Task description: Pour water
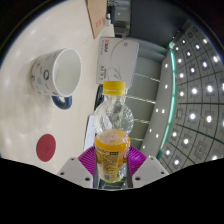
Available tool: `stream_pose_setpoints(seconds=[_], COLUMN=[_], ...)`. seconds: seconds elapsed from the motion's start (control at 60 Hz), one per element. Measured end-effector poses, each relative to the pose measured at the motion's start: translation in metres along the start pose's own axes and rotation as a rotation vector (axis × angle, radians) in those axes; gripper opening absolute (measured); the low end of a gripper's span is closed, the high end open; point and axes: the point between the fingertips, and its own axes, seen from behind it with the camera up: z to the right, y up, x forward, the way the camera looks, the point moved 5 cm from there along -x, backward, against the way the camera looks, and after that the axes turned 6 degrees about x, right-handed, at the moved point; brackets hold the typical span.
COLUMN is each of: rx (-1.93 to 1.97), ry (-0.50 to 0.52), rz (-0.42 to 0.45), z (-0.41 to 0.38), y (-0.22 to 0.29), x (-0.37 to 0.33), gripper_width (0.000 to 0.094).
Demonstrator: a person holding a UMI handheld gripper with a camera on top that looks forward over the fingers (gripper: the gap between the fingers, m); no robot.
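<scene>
My gripper (112,162) is shut on a clear plastic bottle (113,135) with a yellow cap (116,88) and a yellow label. Both purple pads (88,158) press on the bottle's sides. The bottle stands upright between the fingers, held above the white table (40,110). A white cup (57,72) with dark markings lies tilted, its open mouth facing the bottle, beyond and to the left of the fingers.
A red round coaster (46,148) lies on the table left of the fingers. A white carton (117,60) stands beyond the bottle. The table's edge (142,100) runs to the right; past it is a floor or ceiling with rows of lights.
</scene>
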Motion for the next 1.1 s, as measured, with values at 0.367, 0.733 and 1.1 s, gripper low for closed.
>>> stream_pose_setpoints(seconds=[0.367, 0.733, 1.1], rx=[-0.198, 0.504, 1.490], ry=[0.005, 0.113, 0.426], rz=[0.002, 0.025, 0.023], z=[-0.021, 0.025, -0.042], y=[0.022, -0.007, -0.032], x=[0.000, -0.014, 0.017], gripper_width=[0.0389, 0.0390, 0.0392])
